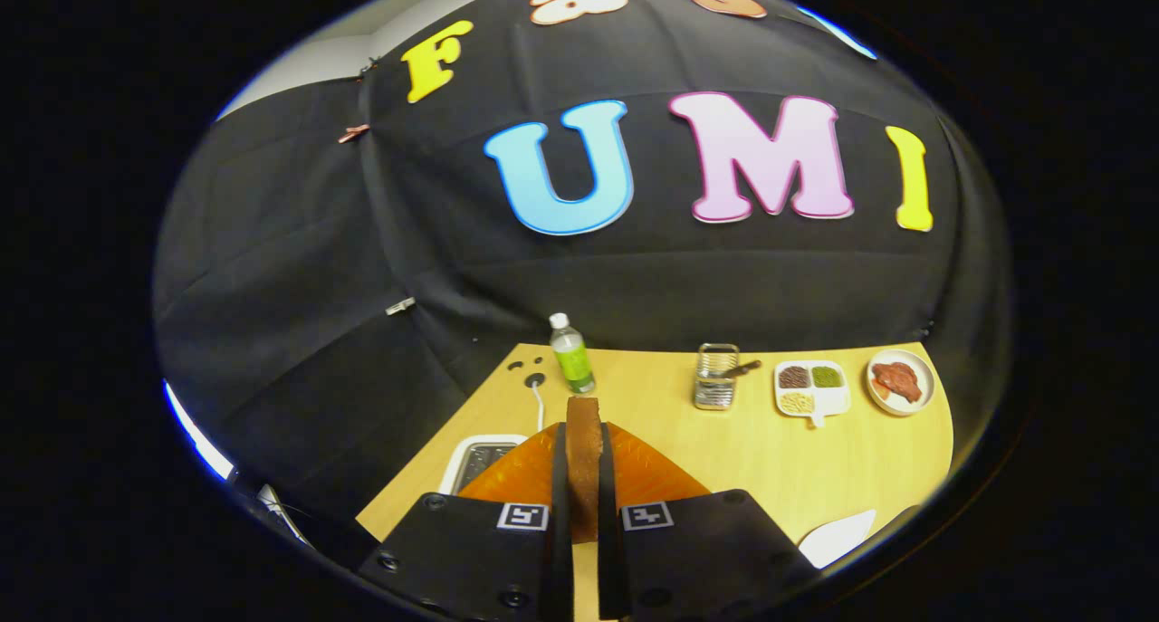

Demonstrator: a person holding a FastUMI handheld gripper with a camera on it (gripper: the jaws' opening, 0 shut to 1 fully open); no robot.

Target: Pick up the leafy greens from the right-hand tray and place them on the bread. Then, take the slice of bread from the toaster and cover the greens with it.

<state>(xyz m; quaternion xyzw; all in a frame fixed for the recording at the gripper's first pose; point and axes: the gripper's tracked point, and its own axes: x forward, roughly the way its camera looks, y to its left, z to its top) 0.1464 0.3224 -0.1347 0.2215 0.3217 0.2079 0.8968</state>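
Brown and crusty, the bread slice (584, 464) stands on edge between the two fingers of the gripper (584, 491), and both fingers press on its flat faces, so the grip is closed on the slice. Its top edge rises above the fingertips, and it hangs clear of the table (761, 459).

Just behind the fingers lies something orange (647, 473), spreading to either side of the slice; what it is cannot be told. Just beside it on the left sits the toaster (480, 459), its slots dark, with a white cord running away from it toward the far edge. Beyond the slice stands a bottle (571, 354) with a green label. Further right along the far side come a wire rack (716, 377), then a white tray (811, 388) with small heaps of dark, green and pale bits, then a plate (900, 382) holding something reddish. A white dish (838, 537) lies near the fingers on the right.

Judging by the slice in the grip, the second step is in hand: the bread is out of the toaster and being carried. The greens and the base bread are hidden from this angle, so whether the first step is done cannot be told. Next, the gripper must tip forward to find the base bread, turn the slice flat, lower it squarely over the greens, then open
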